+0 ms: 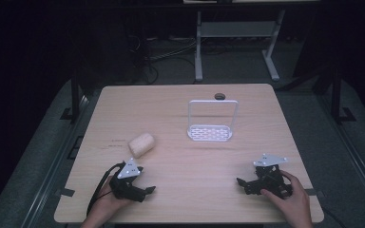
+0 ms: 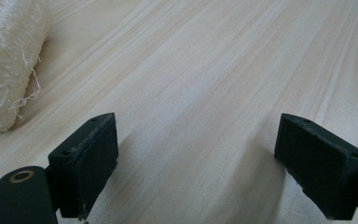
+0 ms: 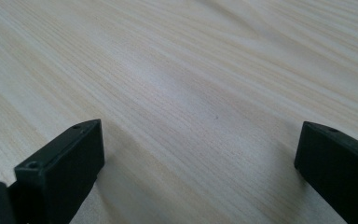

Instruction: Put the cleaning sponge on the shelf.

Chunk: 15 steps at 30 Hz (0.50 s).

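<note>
The jaws of the left gripper and the right gripper stand wide apart over bare table, holding nothing. The loofah roll lies just beyond the left gripper.

The pale wooden worktop is carrying a fibrous cream roll at centre left and a white wire rack at upper centre; my tools are resting along its lower edge.
</note>
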Available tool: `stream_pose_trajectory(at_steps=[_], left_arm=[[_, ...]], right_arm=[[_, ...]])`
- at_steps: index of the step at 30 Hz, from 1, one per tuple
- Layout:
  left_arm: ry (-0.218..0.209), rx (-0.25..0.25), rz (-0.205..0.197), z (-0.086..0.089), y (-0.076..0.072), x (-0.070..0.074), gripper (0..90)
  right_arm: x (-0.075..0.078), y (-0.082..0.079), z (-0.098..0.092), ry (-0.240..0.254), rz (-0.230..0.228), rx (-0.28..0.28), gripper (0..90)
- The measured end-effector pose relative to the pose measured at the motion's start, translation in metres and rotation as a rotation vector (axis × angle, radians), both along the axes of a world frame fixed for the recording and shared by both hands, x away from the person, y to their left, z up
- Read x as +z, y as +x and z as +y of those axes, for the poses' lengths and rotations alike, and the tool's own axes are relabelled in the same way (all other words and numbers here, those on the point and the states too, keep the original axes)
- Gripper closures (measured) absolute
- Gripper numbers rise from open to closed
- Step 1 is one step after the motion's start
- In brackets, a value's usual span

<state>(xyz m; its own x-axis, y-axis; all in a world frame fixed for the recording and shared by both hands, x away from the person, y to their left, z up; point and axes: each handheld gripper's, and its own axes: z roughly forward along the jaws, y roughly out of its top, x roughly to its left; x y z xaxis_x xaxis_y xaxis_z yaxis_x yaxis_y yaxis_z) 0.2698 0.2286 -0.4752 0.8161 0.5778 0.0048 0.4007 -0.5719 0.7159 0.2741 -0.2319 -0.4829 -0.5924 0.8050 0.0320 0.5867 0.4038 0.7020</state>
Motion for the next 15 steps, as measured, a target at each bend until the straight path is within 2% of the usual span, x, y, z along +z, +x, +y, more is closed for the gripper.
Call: stream_pose_trajectory(at_steps=[12, 15], left_arm=[[-0.005, -0.003, -0.001, 0.0002, -0.0002, -0.0002, 13.1], [0.015, -0.006, 0.012, 0.0021, -0.0026, 0.0022, 13.5]], right_arm=[[0.0, 0.0007, 0.0001, 0.002, 0.001, 0.0, 1.2], [0.0001, 0.0007, 0.0, 0.001, 0.001, 0.001, 1.2]])
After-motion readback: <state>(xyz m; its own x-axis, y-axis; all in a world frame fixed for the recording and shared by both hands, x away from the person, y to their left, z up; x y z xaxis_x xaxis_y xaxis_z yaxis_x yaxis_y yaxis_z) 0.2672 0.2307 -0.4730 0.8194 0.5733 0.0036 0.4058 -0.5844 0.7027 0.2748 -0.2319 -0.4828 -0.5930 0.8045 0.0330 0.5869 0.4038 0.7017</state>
